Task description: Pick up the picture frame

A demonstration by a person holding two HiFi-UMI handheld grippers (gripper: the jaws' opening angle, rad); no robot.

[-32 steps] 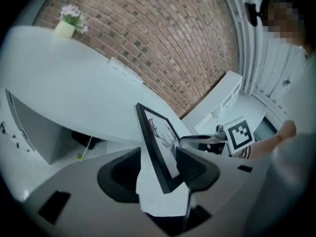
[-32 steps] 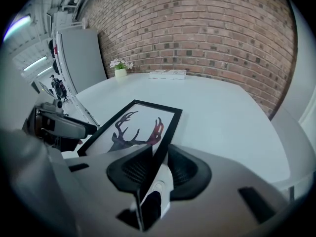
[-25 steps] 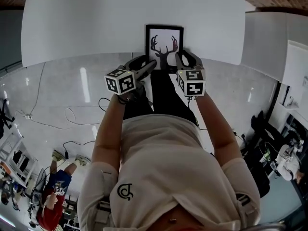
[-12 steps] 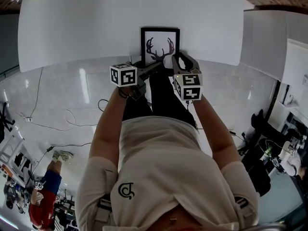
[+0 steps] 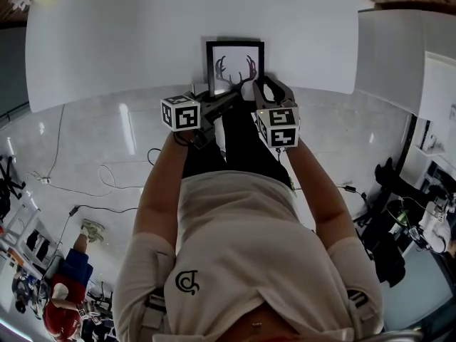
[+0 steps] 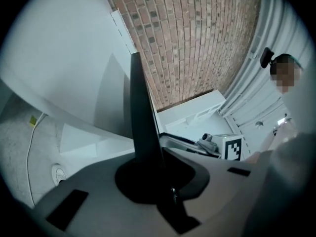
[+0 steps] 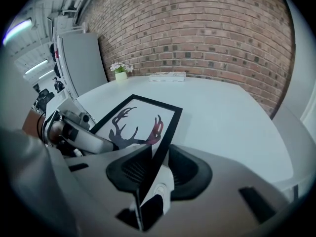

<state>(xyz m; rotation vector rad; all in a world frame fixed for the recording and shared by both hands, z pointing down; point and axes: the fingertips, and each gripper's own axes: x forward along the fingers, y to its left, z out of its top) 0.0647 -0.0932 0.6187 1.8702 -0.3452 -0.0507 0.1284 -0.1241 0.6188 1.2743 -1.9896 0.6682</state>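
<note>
The picture frame (image 5: 235, 66), black-edged with a deer-antler print, lies at the near edge of the white table (image 5: 142, 34). My left gripper (image 5: 225, 100) reaches in from the left at the frame's near left corner. In the left gripper view the frame (image 6: 140, 112) shows edge-on, and the left gripper (image 6: 148, 168) has just been closing, its dark pads now pressing on that edge. My right gripper (image 5: 258, 90) holds the near right corner. In the right gripper view the frame's (image 7: 143, 120) right border runs between the pads of the right gripper (image 7: 153, 174), which grip it.
A small potted plant (image 7: 121, 73) and a flat white object (image 7: 167, 76) sit at the table's far side by the brick wall (image 7: 197, 28). Cables (image 5: 107, 171) trail on the glossy floor. White cabinets (image 5: 399, 55) stand to the right. A person (image 5: 68, 291) is at lower left.
The left gripper swung in toward the frame's near left corner and its jaws went from wide open to shut on the edge. The right gripper kept its place on the frame.
</note>
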